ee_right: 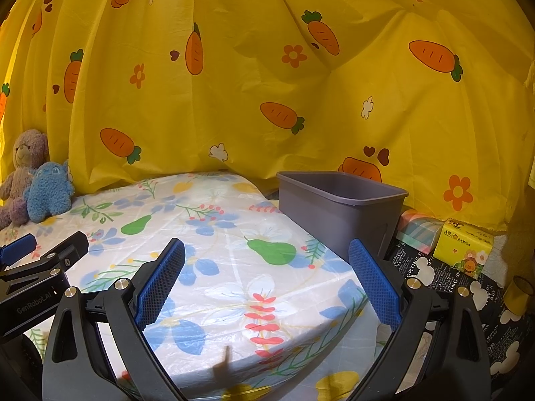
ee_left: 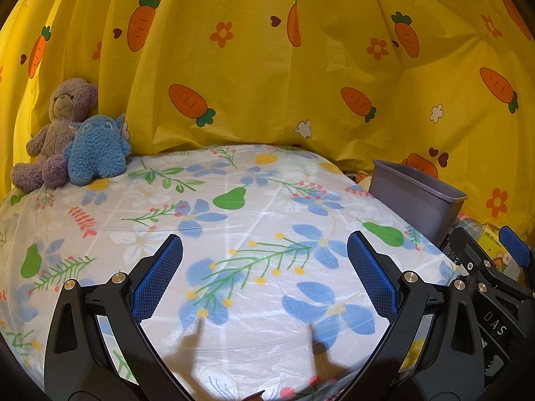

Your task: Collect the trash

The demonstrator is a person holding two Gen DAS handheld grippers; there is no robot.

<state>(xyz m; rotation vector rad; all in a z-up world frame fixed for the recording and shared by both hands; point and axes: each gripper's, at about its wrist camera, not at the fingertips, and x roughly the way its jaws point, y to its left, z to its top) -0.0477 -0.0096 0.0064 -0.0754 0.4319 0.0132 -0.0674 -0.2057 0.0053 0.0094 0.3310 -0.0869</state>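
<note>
Left gripper (ee_left: 264,277) and right gripper (ee_right: 267,280), each spread wide with nothing between the blue pads, hover above the floral table cover (ee_left: 234,200); neither touches it. The grey bin (ee_right: 337,214), upright and open-topped, stands off the table's far right corner, its long axis running left to right in the right wrist view; the right gripper's finger cuts off its lower right edge. No loose trash can be made out on the table. Beside the bin lie a yellow tissue pack (ee_right: 466,249) and a partly cropped gold tape roll (ee_right: 518,295). Two plush toys (ee_left: 67,137) sit at the far left corner against the carrot-print curtain (ee_left: 267,67).
</note>
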